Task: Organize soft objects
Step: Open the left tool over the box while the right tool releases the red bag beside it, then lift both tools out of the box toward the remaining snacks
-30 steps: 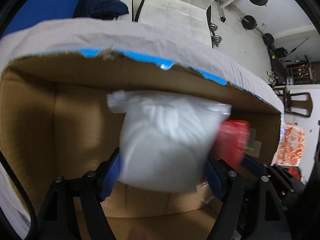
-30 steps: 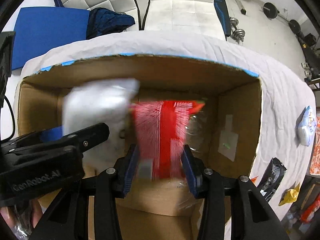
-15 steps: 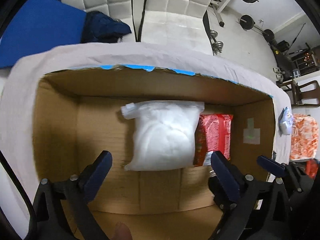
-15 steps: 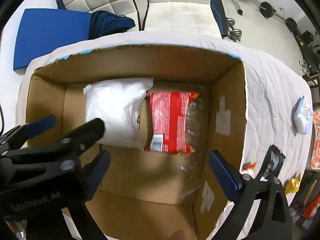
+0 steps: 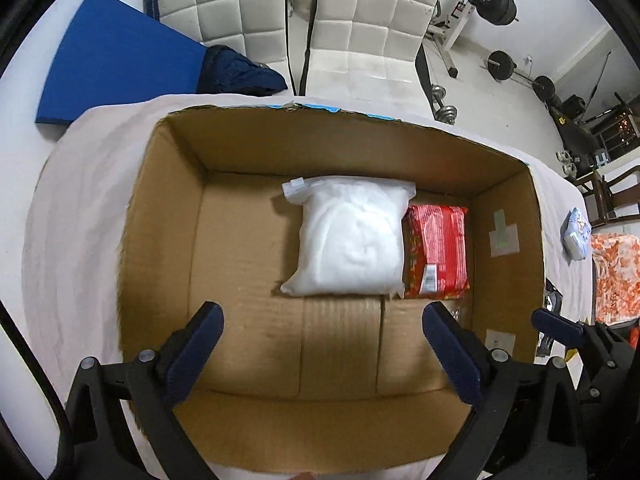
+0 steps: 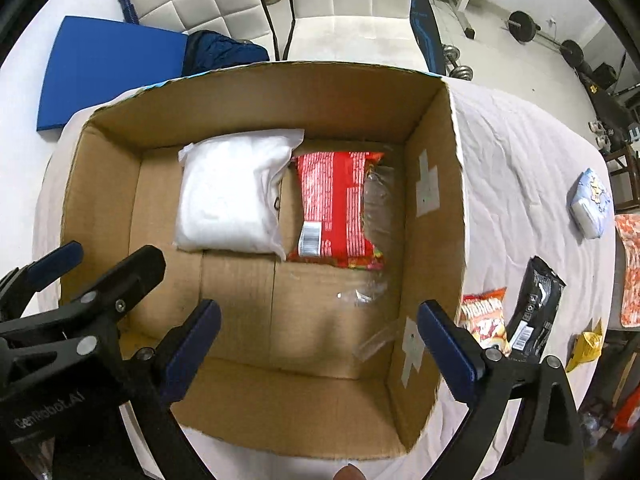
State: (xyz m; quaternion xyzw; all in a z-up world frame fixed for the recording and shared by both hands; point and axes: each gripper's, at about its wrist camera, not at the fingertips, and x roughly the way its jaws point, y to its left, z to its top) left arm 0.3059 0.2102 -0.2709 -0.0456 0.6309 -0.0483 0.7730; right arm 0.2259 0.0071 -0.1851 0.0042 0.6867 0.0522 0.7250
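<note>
A white soft bag (image 5: 350,236) (image 6: 234,192) lies flat on the floor of an open cardboard box (image 5: 168,208) (image 6: 454,184). A red snack packet (image 5: 438,250) (image 6: 334,204) lies right beside it, with a clear plastic bag (image 6: 374,216) at its right. My left gripper (image 5: 322,338) is open and empty, held above the box's near half. My right gripper (image 6: 318,334) is open and empty, also above the near half. The left gripper also shows at the left edge of the right wrist view (image 6: 80,288).
The box stands on a table with a white cloth (image 6: 520,160). On the cloth to the right lie a pale blue packet (image 6: 592,204), a black packet (image 6: 534,312), an orange snack bag (image 6: 486,326) and a yellow wrapper (image 6: 588,346). White chairs (image 5: 360,28) stand behind.
Both grippers let go of the white bag and the red packet, opened wide and pulled up and back from the box. The two items now lie still on the box floor.
</note>
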